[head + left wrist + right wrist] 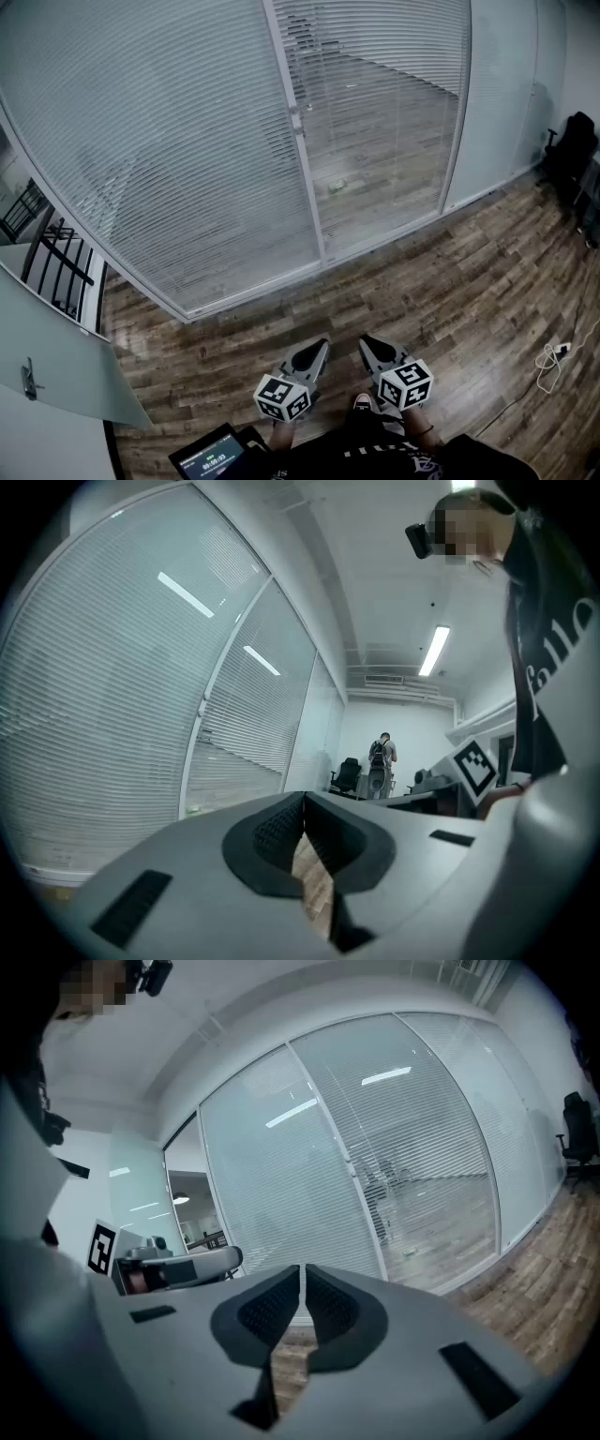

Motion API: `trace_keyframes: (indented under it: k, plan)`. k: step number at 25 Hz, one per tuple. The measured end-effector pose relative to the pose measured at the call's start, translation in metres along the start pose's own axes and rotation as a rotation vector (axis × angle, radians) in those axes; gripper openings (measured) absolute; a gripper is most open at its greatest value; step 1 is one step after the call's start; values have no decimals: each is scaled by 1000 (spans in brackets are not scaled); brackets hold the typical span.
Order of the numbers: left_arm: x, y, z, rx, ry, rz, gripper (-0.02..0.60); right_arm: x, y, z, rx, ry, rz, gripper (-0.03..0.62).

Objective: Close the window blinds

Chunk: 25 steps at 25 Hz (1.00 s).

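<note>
The room is lit evenly, in a cool tone. The light comes from ceiling strip lights (pixel 434 650), up and to the right of the window blinds (pixel 103 686) in my left gripper view. Their bright bars glare back off the glass over the blinds in both gripper views. Shadows are faint, and the wooden floor (pixel 450 281) below the blinds has a dull sheen. The wide lenses bow the blinds' straight frames. Around the blinds, both gripper views darken to black at the corners.

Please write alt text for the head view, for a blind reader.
The left gripper and right gripper, both shut and empty, hang low over a wooden floor, facing a glass wall with horizontal blinds; the room behind shows through the right panel.
</note>
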<state>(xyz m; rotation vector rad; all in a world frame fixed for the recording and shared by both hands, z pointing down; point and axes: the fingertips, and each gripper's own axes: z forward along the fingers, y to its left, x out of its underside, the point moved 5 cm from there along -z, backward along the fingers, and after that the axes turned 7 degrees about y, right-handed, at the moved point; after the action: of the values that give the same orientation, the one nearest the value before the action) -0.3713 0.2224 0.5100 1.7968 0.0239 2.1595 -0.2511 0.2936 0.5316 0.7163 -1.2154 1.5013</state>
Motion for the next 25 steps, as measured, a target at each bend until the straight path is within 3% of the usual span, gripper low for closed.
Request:
trace_keyframes:
  k: [7,15,25]
  plan:
    - [-25,12,53,-21,-10,9,5,-40,-49,18,-20,-15,-23,34]
    - [-29,32,96,-49,24,-2,5,-51,-90,51,-65,17,5,34]
    - [-59,115,163,-101,-6,-39,5,-83,-149,116,-62,32,33,34]
